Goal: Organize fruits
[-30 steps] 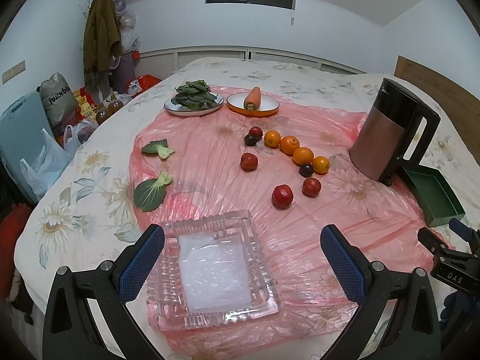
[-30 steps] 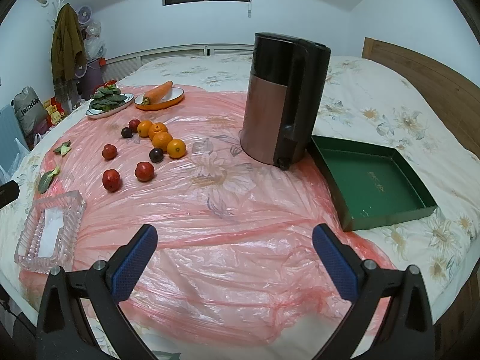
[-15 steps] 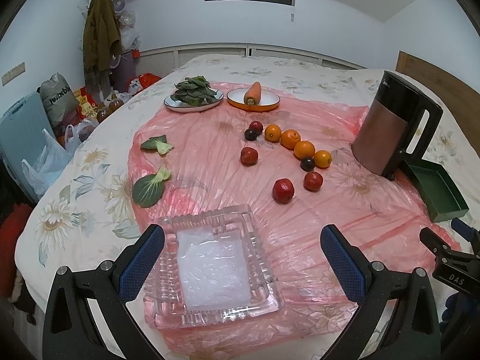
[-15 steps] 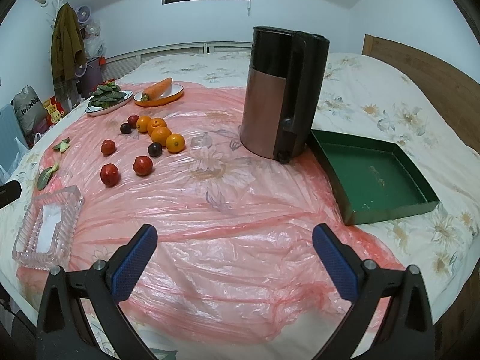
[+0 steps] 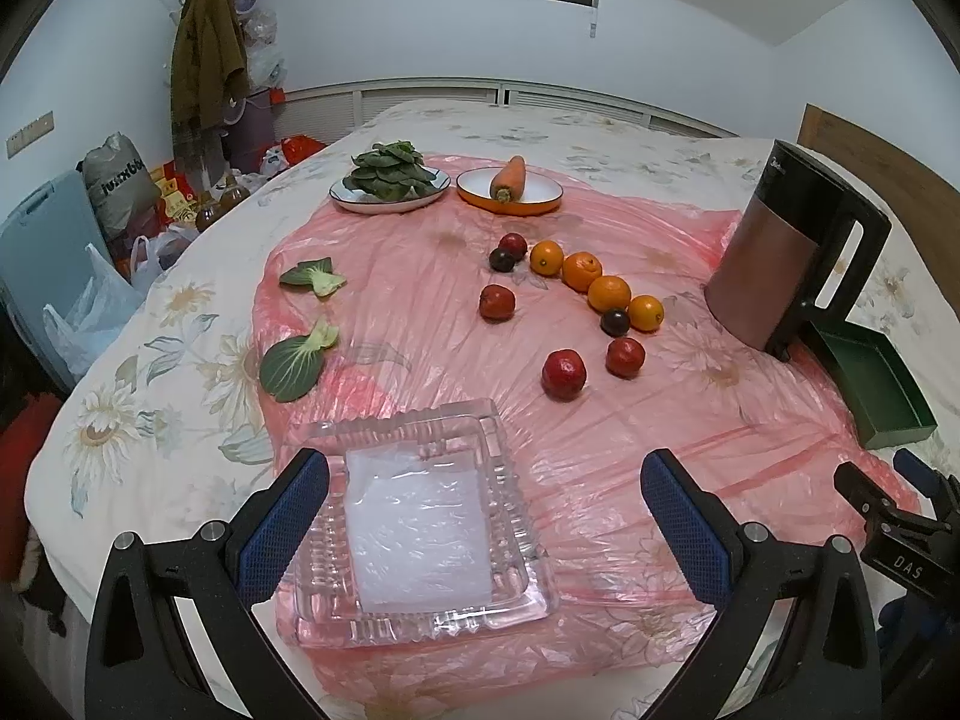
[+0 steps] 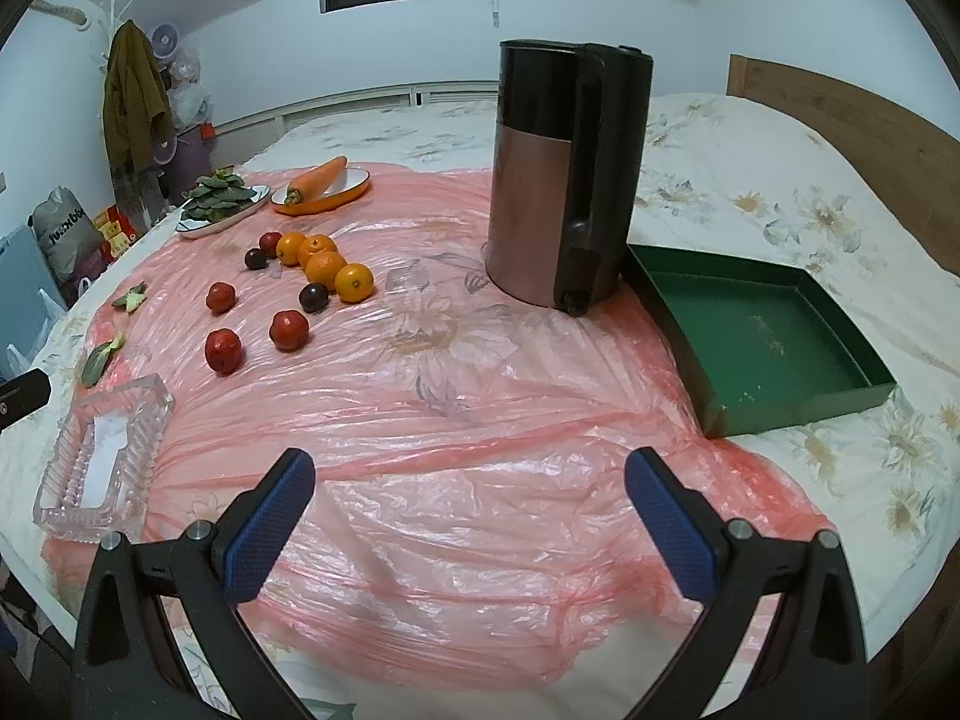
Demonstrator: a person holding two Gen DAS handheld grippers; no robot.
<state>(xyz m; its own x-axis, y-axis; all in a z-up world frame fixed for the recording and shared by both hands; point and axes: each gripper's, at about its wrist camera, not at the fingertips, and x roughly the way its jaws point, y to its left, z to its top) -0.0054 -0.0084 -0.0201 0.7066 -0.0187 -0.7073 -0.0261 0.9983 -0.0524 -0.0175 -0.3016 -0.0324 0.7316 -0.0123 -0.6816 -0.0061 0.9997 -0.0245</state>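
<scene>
My left gripper (image 5: 485, 510) hangs with fingers spread wide over the near-left glass dish (image 5: 420, 525), holding nothing. The fruits (image 5: 576, 294) lie loose on the pink sheet (image 5: 420, 300), farther off near the middle. My right gripper (image 6: 469, 519) is spread and empty too, so I'd approach the nearest red fruit (image 5: 563, 374) low and close gently.

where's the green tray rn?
Right wrist view, right side: green tray lies on the bed, touching the kettle base, at the pink sheet's edge.

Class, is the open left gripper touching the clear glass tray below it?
Cannot tell. In the left wrist view the left gripper frames the clear glass tray, overlapping its edge, but height is unclear.
</scene>
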